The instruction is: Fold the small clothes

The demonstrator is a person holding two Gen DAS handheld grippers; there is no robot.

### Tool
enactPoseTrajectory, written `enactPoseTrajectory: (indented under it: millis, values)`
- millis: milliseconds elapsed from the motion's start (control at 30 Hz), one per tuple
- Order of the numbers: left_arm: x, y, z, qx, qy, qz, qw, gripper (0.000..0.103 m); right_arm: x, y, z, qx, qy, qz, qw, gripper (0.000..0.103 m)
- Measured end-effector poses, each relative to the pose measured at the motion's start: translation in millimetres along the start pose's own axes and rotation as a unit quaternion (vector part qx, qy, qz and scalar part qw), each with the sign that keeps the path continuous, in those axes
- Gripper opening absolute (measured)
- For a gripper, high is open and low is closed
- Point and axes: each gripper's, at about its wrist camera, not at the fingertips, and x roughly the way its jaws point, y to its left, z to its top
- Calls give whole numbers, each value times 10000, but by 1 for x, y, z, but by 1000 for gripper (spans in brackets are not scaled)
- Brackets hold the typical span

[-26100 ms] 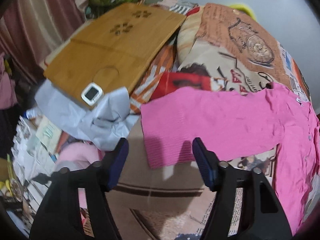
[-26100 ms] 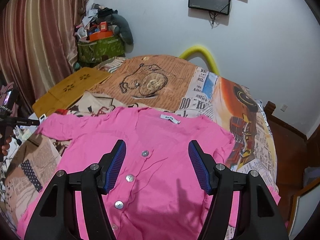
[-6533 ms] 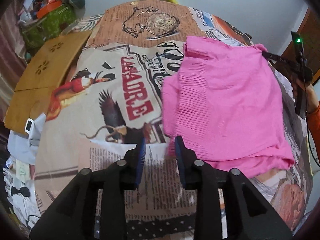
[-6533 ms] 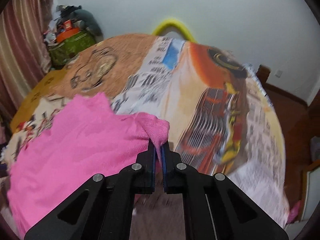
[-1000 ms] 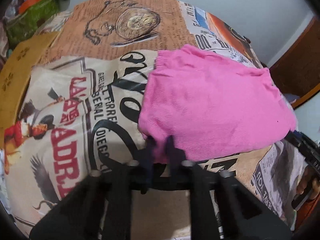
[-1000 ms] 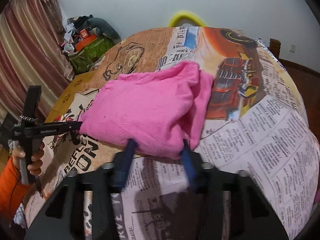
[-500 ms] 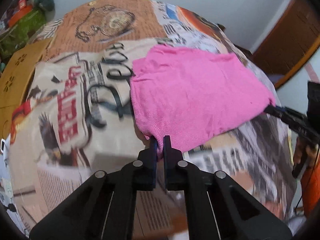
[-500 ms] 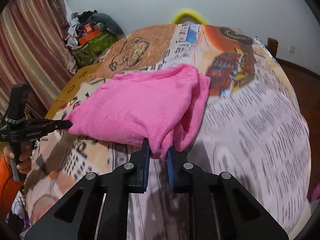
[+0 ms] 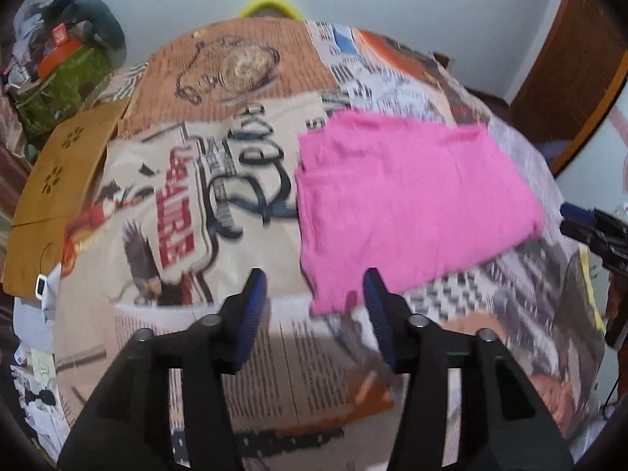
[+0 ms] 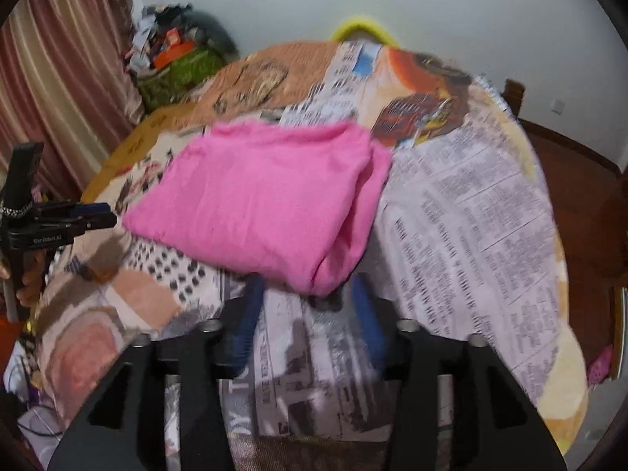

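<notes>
A pink knit garment (image 9: 408, 204) lies folded into a flat rectangle on the printed bedspread (image 9: 219, 219). My left gripper (image 9: 314, 290) is open and empty, just off the garment's near left corner. In the right wrist view the folded garment (image 10: 267, 200) lies flat, its layered edge facing me. My right gripper (image 10: 306, 298) is open and empty, its fingers on either side of the near right corner without holding it. The left gripper also shows at the left edge of that view (image 10: 94, 216), and the right gripper shows at the right edge of the left wrist view (image 9: 577, 216).
A wooden lap tray (image 9: 59, 180) lies at the bed's left edge. A green bag with clutter (image 9: 59, 74) stands at the far left by the curtain (image 10: 47, 78). A yellow hoop (image 9: 271, 4) sits behind the bed. A wooden door (image 9: 573, 70) is on the right.
Both grippers were shut on the garment's near corners half a second ago. Now both have opened, let go and drawn back a little. The garment rests folded on the bed.
</notes>
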Motion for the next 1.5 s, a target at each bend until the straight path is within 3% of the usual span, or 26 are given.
enactPoseTrajectory:
  millis: [100, 333, 467, 667, 733, 833, 867, 900, 1000, 1200, 1500]
  values:
    - [11, 3, 19, -80, -77, -52, 9999, 61, 4, -6, 7, 225, -88, -30, 9997, 63]
    - [63, 12, 50, -328, 162, 65, 9993, 61, 41, -17, 19, 612, 64, 4, 9981, 65]
    - [80, 15, 57, -520, 243, -251, 9980, 61, 61, -22, 25, 746, 137, 25, 9971, 65]
    - [102, 5, 63, -521, 368, -676, 9957, 58, 74, -18, 34, 672, -86, 146, 9976, 65]
    - [104, 2, 63, -562, 327, -752, 9950, 56, 76, -15, 35, 606, -158, 115, 9980, 60]
    - [102, -1, 63, -565, 304, -912, 9938, 38, 79, -9, 36, 461, -165, 52, 9988, 37]
    - [101, -2, 63, -583, 329, -1020, 9925, 25, 78, -7, 35, 426, -144, 97, 9989, 28]
    - [100, -2, 62, -614, 364, -1121, 9911, 19, 79, -7, 37, 397, -121, 105, 9991, 20]
    - [88, -6, 59, -500, 261, -1039, 9930, 17, 74, 2, 39, 175, -98, 18, 9998, 13]
    - [32, -4, 55, -427, -253, -975, 9940, 16, 44, 23, 47, -54, -359, 78, 9993, 11]
    - [-69, 36, 40, -480, -1134, -454, 9914, 15, 9, 87, 71, -465, -775, 374, 9952, 11]
